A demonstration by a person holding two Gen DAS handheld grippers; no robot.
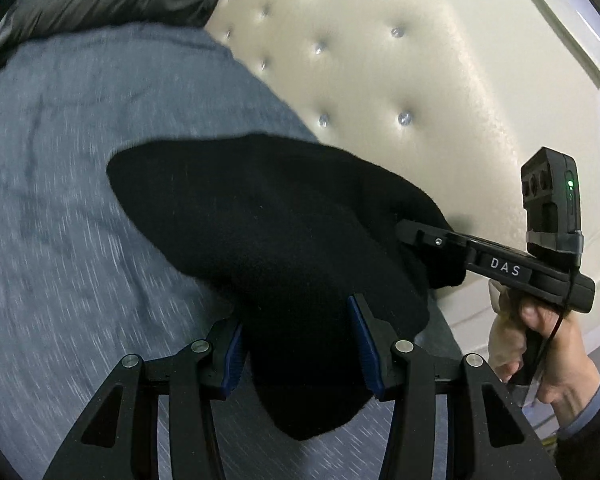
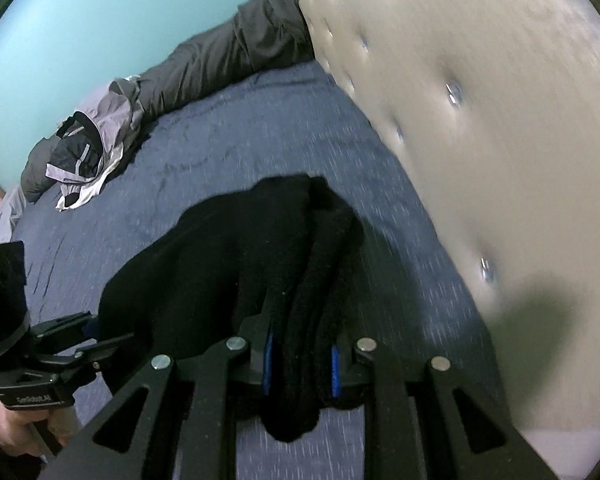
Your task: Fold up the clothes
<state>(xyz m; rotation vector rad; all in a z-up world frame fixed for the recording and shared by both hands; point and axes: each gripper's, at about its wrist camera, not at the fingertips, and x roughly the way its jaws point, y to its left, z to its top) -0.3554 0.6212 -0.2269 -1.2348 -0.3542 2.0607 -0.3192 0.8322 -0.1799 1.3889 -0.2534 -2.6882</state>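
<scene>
Left wrist view: one black garment (image 1: 268, 232) hangs bunched between the two tongs, held above one bed with a blue-grey cover (image 1: 68, 168).
Left tongs (image 1: 300, 344): jaws about half open with a thick fold of the black cloth filling the gap; both blue pads (image 1: 360, 332) press against it, so it is gripped.
Right tongs, same view (image 1: 416, 232): seen from the side at the garment's right end, tips buried in the cloth; one hand (image 1: 548, 356) wraps the handle below.
Right wrist view: the same garment (image 2: 236, 248), gathered into ridged folds, runs from these tongs across to the other pair at the lower left.
Right tongs (image 2: 300, 364): jaws nearly closed on a narrow bunch of the black cloth, two blue pads (image 2: 267, 364) tight against it.
Left tongs, same view (image 2: 88, 336): tips at the garment's left edge; one hand (image 2: 16, 432) on the handle.
Headboard (image 2: 500, 120): one, cream, tufted with shiny studs, just beside the garment on the right.
Other clothes: one dark grey garment (image 2: 228, 60) stretched along the far edge of the bed, and one grey, white and black crumpled pile (image 2: 88, 148) beside it; well apart from the held piece.
Wall (image 2: 120, 12): turquoise, behind the bed.
</scene>
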